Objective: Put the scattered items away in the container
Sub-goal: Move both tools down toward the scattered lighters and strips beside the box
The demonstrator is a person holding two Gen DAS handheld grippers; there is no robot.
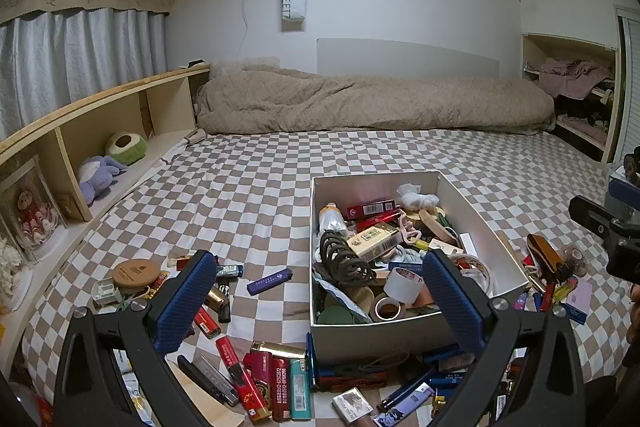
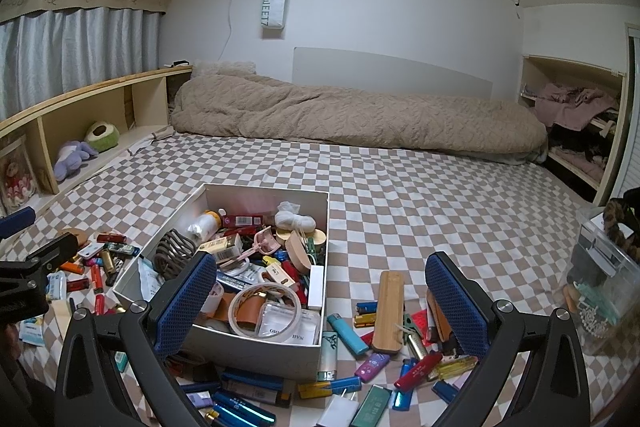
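Observation:
A white cardboard box [image 1: 482,223] [image 2: 156,247] sits on the checkered bedsheet, crammed with small items such as tape rolls, a coil and cartons. Scattered lighters [image 1: 280,389] and a purple stick [image 1: 269,281] lie left of and in front of it. On its right lie a bamboo case [image 2: 389,311], more lighters [image 2: 347,335] and a red pen [image 2: 418,370]. My left gripper [image 1: 320,301] hovers open over the box's near left corner, nothing between its fingers. My right gripper [image 2: 322,303] stands open above the box's near right corner, also with nothing in it.
A rolled beige duvet [image 1: 360,103] lies across the far side of the bed. A wooden shelf [image 1: 100,115] with plush toys runs along the left. A clear plastic organiser [image 2: 604,275] stands at the right. The other gripper [image 1: 608,231] shows at the right edge.

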